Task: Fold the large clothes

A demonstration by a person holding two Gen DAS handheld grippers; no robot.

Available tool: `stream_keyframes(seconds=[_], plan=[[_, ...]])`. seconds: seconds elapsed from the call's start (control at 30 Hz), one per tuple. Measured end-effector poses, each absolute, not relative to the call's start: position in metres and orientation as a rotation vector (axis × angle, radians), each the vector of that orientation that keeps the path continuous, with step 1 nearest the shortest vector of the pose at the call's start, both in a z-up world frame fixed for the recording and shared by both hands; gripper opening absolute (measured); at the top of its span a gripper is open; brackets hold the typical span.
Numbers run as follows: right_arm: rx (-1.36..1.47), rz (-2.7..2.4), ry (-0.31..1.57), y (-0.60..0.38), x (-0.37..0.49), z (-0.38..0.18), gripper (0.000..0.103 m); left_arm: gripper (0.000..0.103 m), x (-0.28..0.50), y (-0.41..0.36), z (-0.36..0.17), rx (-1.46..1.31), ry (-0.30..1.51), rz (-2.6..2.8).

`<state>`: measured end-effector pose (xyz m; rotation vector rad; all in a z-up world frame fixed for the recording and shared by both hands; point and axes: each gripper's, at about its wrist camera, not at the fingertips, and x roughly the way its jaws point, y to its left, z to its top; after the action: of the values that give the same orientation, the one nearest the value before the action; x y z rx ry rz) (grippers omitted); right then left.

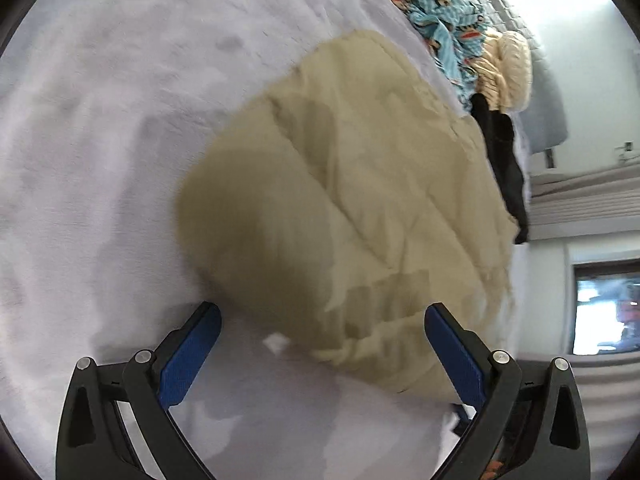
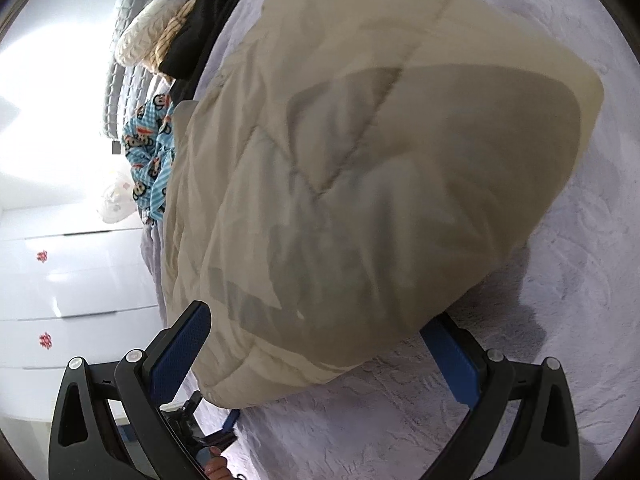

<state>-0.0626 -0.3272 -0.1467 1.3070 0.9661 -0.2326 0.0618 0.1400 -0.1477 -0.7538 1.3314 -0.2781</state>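
Note:
A beige quilted padded garment (image 1: 352, 200) lies bunched on a pale lilac plush bed cover (image 1: 100, 120). My left gripper (image 1: 322, 312) is open, its blue-padded fingers (image 1: 188, 356) astride the garment's near edge, holding nothing. In the right wrist view the same garment (image 2: 360, 168) fills the middle. My right gripper (image 2: 320, 320) is open too, its fingers (image 2: 176, 360) on either side of the garment's near hem, which bulges between them. The bed cover (image 2: 560, 340) shows to the right. The other gripper (image 2: 208, 432) shows low between the fingers.
A blue monkey-print cloth (image 1: 436, 12), a cream knitted item (image 1: 508, 68) and a black garment (image 1: 504, 160) lie along the bed's far edge by a grey quilted headboard. White drawers (image 2: 72, 288) stand beside the bed. A window (image 1: 604, 308) is at right.

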Motion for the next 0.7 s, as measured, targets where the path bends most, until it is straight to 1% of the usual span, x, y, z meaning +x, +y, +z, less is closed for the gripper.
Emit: stream_keyframes(seconds=[0.17,0.3,0.4,0.7], plan=[[1.331,-0.199,0.971,-0.324,-0.06,-0.155,0.103,0.102,0.077,0.114,-0.155,-0.739,1.315,-0.318],[1.339,-0.165,0.978,-0.321,-0.048,-0.158,0.103,0.102,0.092,0.103,-0.146,-0.753,1.291,-0.342],[1.337,-0.154,0.945,-0.322,-0.038,-0.155,0.103,0.102,0.102,0.094,-0.144,-0.723,1.279,-0.328],[1.358,-0.154,0.955,-0.327,-0.013,-0.174,0.103,0.101,0.116,0.089,-0.165,-0.672,1.295,-0.281]])
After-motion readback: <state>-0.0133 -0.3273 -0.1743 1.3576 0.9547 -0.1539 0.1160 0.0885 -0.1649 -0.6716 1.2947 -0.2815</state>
